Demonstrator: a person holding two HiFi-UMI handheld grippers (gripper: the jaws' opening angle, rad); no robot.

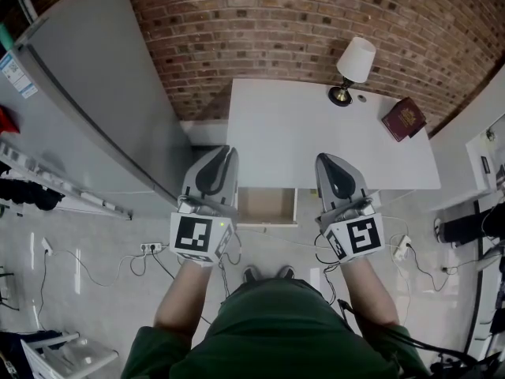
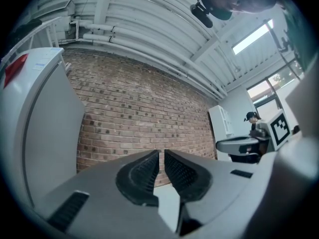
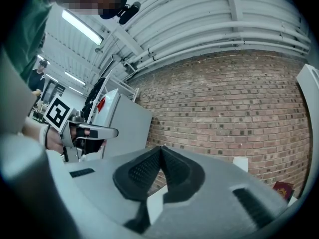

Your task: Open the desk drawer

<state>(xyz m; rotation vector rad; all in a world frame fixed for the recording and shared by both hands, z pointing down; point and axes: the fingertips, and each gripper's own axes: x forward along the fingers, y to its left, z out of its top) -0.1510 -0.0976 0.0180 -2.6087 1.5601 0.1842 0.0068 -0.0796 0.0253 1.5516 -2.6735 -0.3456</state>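
Drawer (image 1: 267, 205) open under the desk (image 1: 316, 133)
Your left gripper (image 2: 162, 154) shows a narrow empty gap; your right gripper (image 3: 160, 149) is closed, holding nothing.

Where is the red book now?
In the head view, the red book lies on the desk at its far right corner, just right of the lamp and near the brick wall.
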